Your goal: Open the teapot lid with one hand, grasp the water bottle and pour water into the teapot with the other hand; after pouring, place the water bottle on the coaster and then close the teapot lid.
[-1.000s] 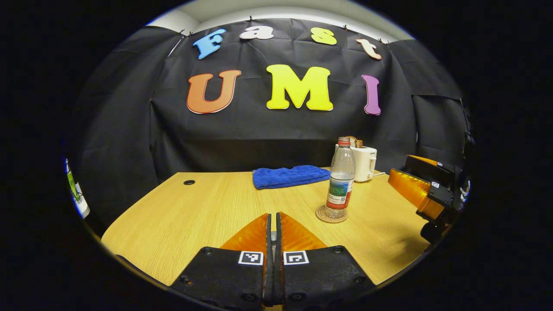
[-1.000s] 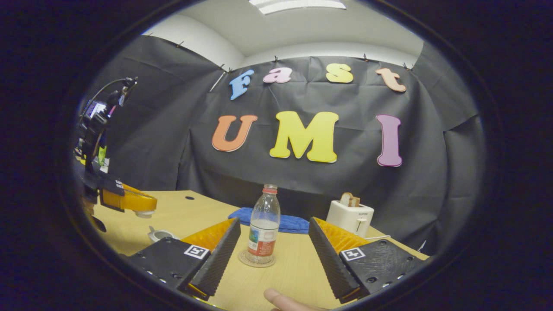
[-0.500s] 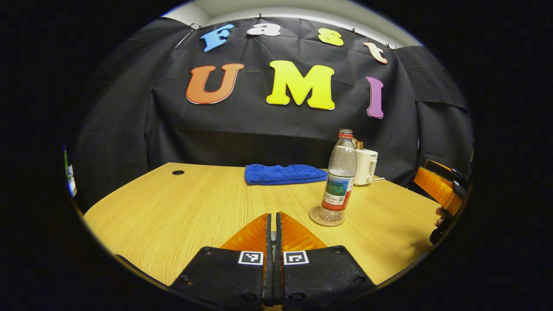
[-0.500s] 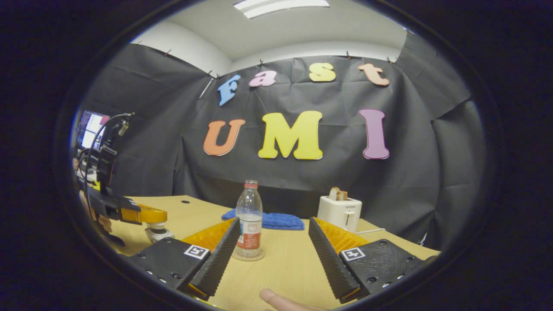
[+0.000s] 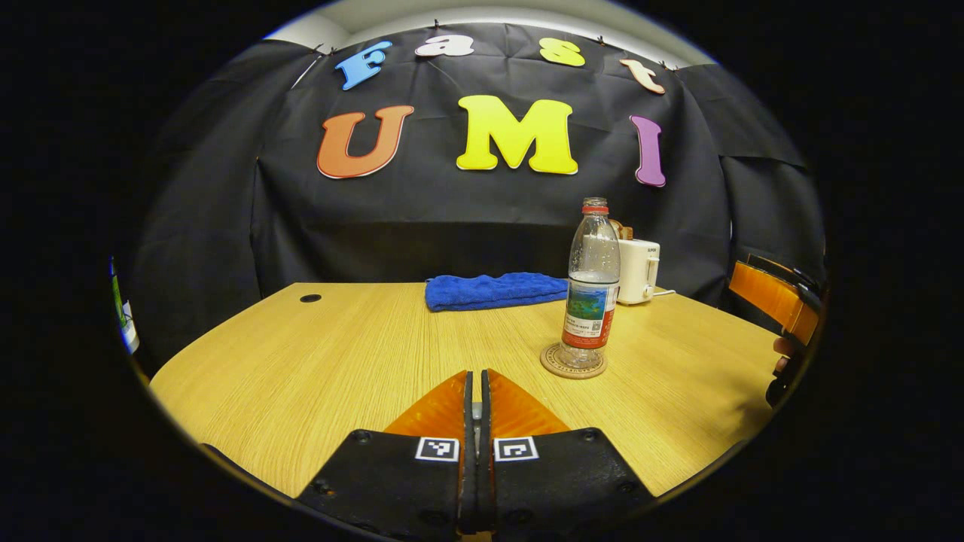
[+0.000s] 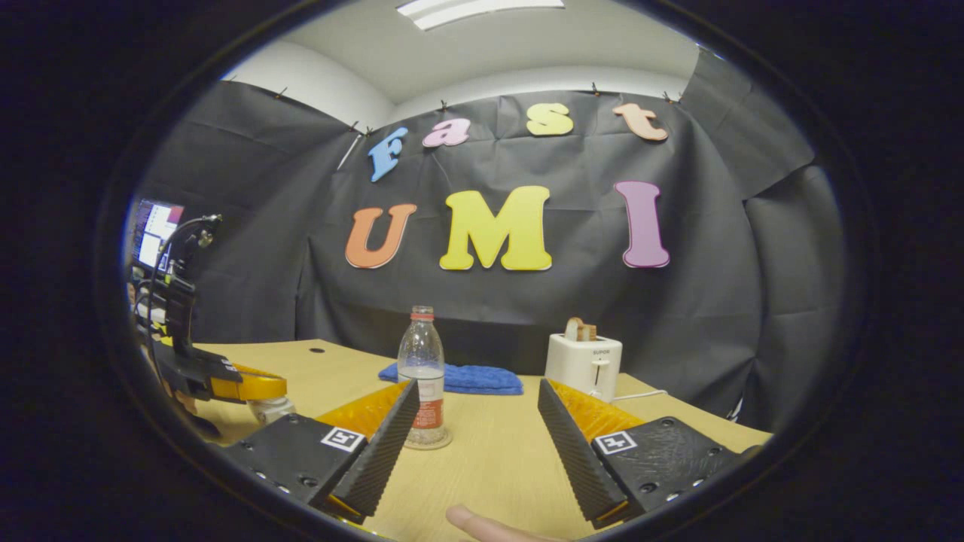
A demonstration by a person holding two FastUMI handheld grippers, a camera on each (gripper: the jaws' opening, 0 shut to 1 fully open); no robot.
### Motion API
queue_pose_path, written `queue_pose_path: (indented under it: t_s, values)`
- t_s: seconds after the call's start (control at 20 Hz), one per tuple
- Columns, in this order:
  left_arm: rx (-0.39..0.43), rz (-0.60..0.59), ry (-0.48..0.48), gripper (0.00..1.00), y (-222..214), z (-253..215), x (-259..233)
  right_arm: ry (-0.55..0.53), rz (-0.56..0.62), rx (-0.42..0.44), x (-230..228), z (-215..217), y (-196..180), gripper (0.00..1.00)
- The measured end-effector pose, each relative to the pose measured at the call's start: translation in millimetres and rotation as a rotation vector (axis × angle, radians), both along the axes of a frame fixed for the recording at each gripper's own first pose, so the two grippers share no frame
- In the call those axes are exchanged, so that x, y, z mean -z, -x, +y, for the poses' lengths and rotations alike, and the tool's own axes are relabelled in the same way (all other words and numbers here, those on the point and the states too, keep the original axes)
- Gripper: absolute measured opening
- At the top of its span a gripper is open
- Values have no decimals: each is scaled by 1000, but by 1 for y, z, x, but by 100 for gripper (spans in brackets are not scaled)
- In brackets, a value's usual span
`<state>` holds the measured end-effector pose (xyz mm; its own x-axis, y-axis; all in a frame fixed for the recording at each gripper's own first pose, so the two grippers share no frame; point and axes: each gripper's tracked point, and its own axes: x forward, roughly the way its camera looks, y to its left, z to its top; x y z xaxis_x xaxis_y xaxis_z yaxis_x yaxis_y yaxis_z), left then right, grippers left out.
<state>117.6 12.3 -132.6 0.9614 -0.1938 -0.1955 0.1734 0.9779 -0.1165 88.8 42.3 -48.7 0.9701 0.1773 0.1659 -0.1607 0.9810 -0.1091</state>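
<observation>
The water bottle [image 5: 592,286] stood upright on the coaster [image 5: 572,361], so pouring seemed finished. The right gripper [image 6: 476,440] was spread wide and touched nothing. The left gripper [image 5: 474,391] was pressed together, probably pinching the teapot lid [image 6: 267,406] to close it.
</observation>
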Motion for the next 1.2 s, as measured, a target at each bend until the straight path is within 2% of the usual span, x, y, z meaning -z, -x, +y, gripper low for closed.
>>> queue_pose_path:
  t_s: [0.05, 0.1, 0.15, 0.2, 0.3, 0.35, 0.45, 0.5, 0.55, 0.65, 0.7, 0.75, 0.85, 0.9, 1.05, 1.15, 1.2]
  values:
    - [2, 4, 4, 4, 1, 0, 0, 6, 2, 1, 1, 0, 0, 95]
    - [7, 7, 10, 0, 1, -2, -1, 11, 4, 2, 2, 0, -1, 95]
    - [11, 8, 15, 7, 2, -3, -2, 14, 5, 3, 2, 0, 0, 95]
    - [9, 11, 15, 8, 2, -2, -3, 16, 3, 5, 1, -1, 0, 98]
    - [-10, 14, 14, 16, 1, 0, -5, 20, 4, 21, 0, -6, 1, 95]
    - [-24, 21, 0, 36, 3, 2, -7, 20, 11, 36, -1, -8, 1, 98]
    - [-48, 19, -32, 51, 8, 5, -16, 27, 31, 70, -4, -13, 4, 98]
    - [-63, 13, -53, 55, 10, 8, -23, 29, 37, 77, -8, -12, 7, 95]
    - [-78, 5, -76, 67, 13, 10, -30, 30, 45, 85, -11, -12, 10, 95]
    - [-107, -22, -117, 74, 21, 13, -48, 27, 59, 95, -17, -11, 18, 95]
    - [-120, -39, -129, 76, 28, 15, -58, 25, 66, 87, -20, -7, 24, 98]
    - [-132, -53, -135, 88, 33, 16, -67, 26, 73, 87, -24, -5, 29, 95]
    - [-143, -74, -130, 98, 46, 18, -86, 32, 90, 102, -32, -6, 40, 98]
    - [-156, -80, -122, 99, 53, 21, -96, 36, 113, 123, -32, -9, 45, 95]
    - [-184, -73, -104, 99, 74, 29, -109, 44, 179, 161, -37, -13, 66, 98]
    - [-201, -70, -88, 99, 86, 34, -117, 34, 177, 183, -48, -17, 81, 95]
    - [-207, -76, -79, 99, 91, 35, -121, 24, 169, 195, -55, -20, 87, 98]
